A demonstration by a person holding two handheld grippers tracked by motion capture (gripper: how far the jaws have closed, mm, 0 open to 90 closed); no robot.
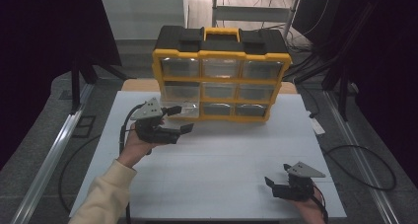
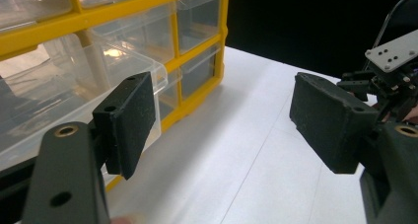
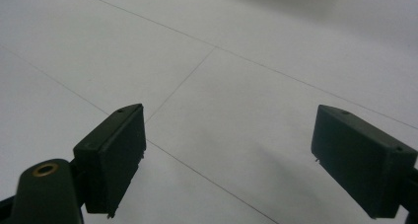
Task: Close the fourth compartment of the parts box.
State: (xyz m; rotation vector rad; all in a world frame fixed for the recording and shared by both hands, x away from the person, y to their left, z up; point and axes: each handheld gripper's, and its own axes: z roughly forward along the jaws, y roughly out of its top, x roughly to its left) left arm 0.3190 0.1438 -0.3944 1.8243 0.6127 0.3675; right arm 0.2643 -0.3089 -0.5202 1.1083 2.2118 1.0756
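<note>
A yellow and black organizer [image 1: 222, 78] with several clear drawers stands at the back of the white table [image 1: 222, 155]. Its bottom-left drawer [image 1: 181, 111] is pulled partly out. My left gripper [image 1: 179, 119] is open just in front of that drawer, one jaw close by the drawer's front corner. In the left gripper view the open drawer [image 2: 74, 86] lies behind the left pad [image 2: 130, 120], and nothing is between the pads of my left gripper [image 2: 226, 123]. My right gripper [image 1: 277, 175] rests open low at the table's front right, and its own view shows the open right gripper [image 3: 226, 155] over bare table.
The organizer's black top carries a yellow handle [image 1: 222, 34]. Metal rails [image 1: 54, 150] run along both sides of the table, and cables [image 1: 365, 165] lie on the floor at the right. A sleeve [image 1: 106, 197] comes in at the bottom left.
</note>
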